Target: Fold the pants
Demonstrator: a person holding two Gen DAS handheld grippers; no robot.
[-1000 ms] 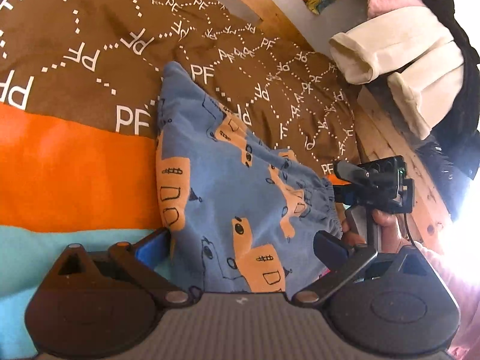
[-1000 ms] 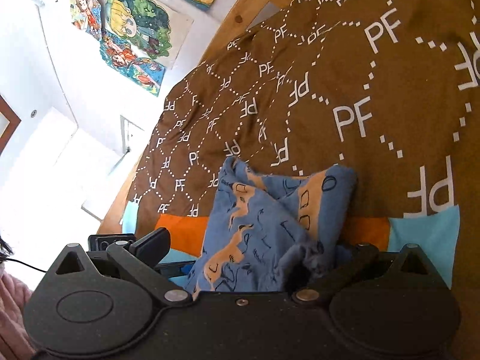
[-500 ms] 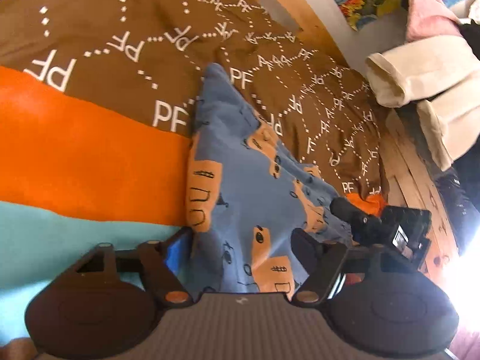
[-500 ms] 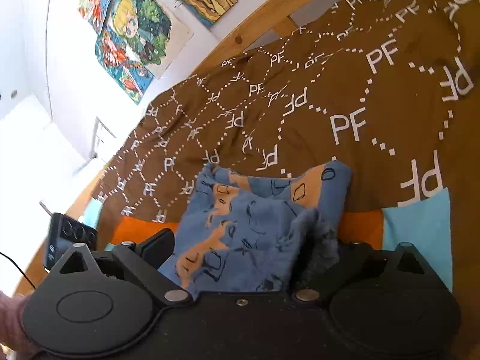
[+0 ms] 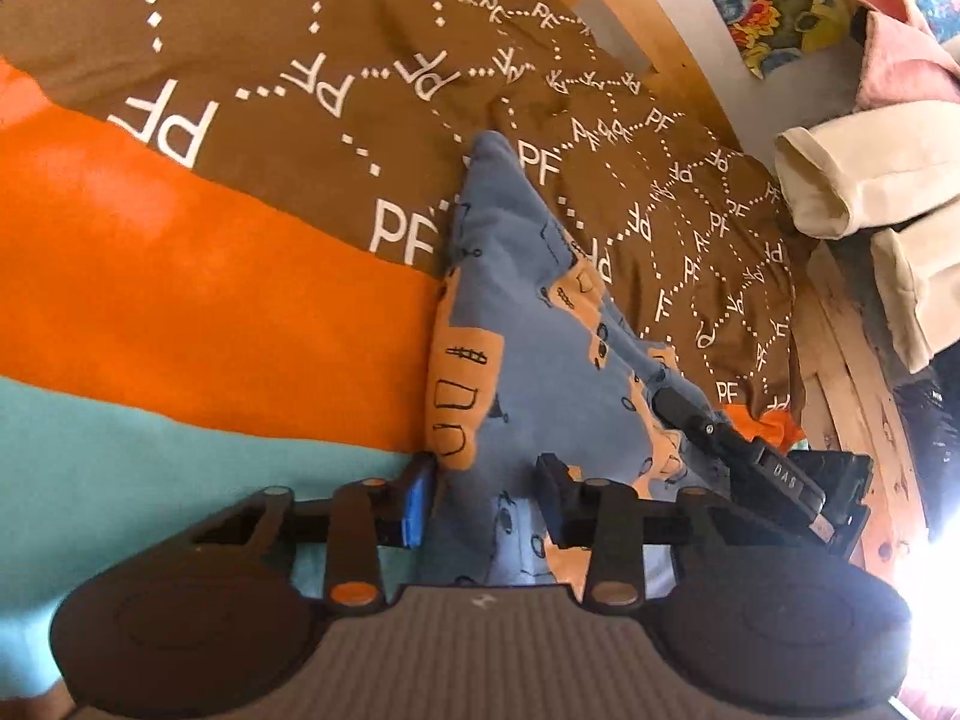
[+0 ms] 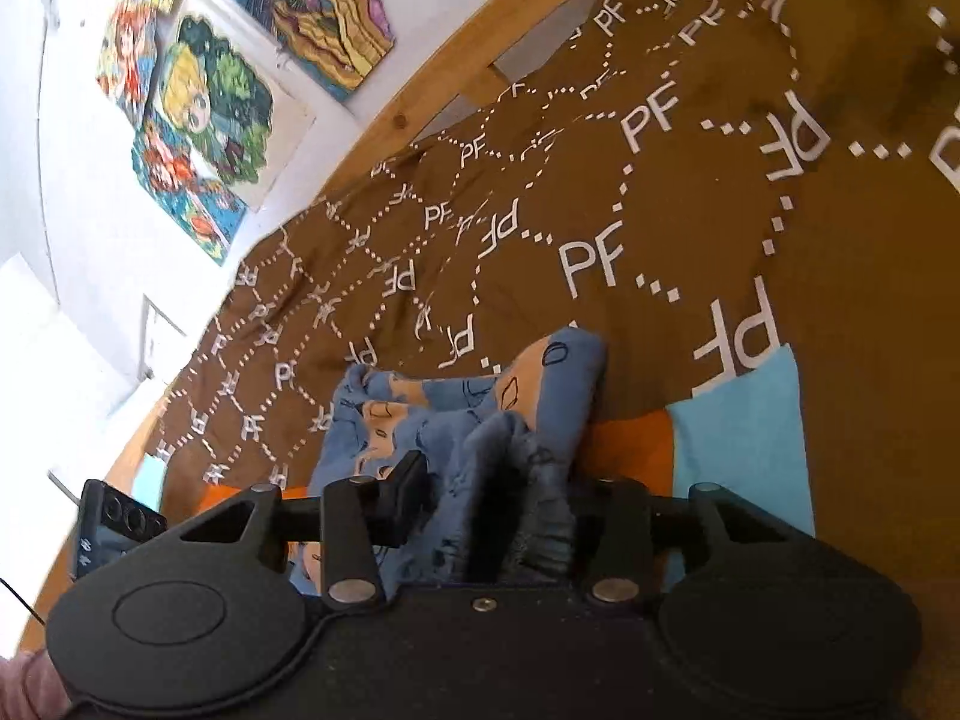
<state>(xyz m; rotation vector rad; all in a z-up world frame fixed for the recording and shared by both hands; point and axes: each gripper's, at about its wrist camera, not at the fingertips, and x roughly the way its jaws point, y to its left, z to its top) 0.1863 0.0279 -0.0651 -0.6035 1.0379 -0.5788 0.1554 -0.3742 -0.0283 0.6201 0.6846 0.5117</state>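
Note:
Blue pants [image 5: 528, 324] with orange vehicle prints lie on the brown, orange and turquoise bedspread [image 5: 180, 300]. My left gripper [image 5: 483, 504] has narrowed its jaws around the near edge of the pants, fabric between the fingers. The right gripper's body [image 5: 768, 474] shows in the left wrist view at the pants' right side. In the right wrist view, my right gripper [image 6: 492, 510] has closed in on a bunched edge of the pants [image 6: 468, 414], with cloth rising between the fingers.
The bed's wooden frame [image 5: 852, 396] runs along the right edge. Cream and pink folded clothes [image 5: 870, 180] lie beyond it. Posters [image 6: 204, 108] hang on the white wall. Brown bedspread [image 6: 690, 180] stretches beyond the pants.
Both grippers have narrowed their jaws onto the near edges of the pants. The right gripper has moved closer to the left one, bunching the fabric.

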